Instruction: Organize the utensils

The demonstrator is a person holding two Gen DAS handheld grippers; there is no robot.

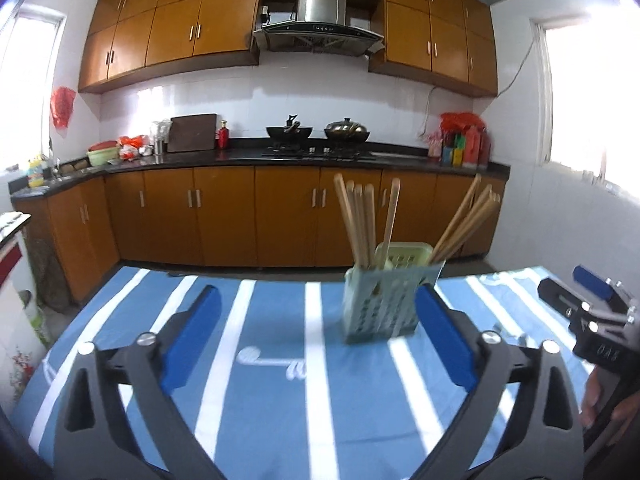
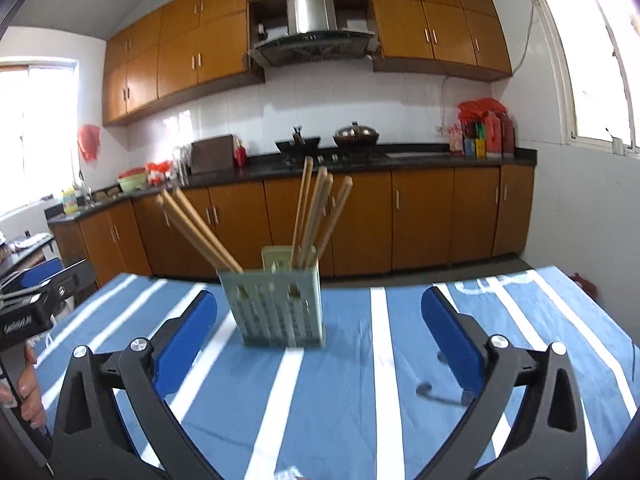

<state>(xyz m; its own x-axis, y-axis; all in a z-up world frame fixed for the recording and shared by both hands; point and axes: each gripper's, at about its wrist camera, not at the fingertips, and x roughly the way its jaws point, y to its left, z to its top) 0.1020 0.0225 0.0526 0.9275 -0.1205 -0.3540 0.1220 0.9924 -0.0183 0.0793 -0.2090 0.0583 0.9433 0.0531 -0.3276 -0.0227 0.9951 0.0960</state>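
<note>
A pale green slotted utensil holder [image 1: 382, 300] stands on the blue-and-white striped tablecloth [image 1: 280, 380]. It shows in the right wrist view [image 2: 276, 306] too. Several wooden chopsticks [image 1: 362, 222] stand in it in two bunches, one upright and one leaning outward [image 2: 200, 232]. My left gripper [image 1: 316, 320] is open and empty, its right pad beside the holder. My right gripper [image 2: 320, 322] is open and empty, a little short of the holder. The right gripper also shows at the right edge of the left wrist view [image 1: 592, 308]. The left gripper shows at the left edge of the right wrist view [image 2: 36, 296].
Beyond the table's far edge stand brown kitchen cabinets [image 1: 224, 216] under a dark counter with woks on a stove [image 1: 320, 136]. A small dark item [image 2: 430, 392] lies on the cloth near my right gripper's right finger. A white appliance [image 1: 20, 300] stands left of the table.
</note>
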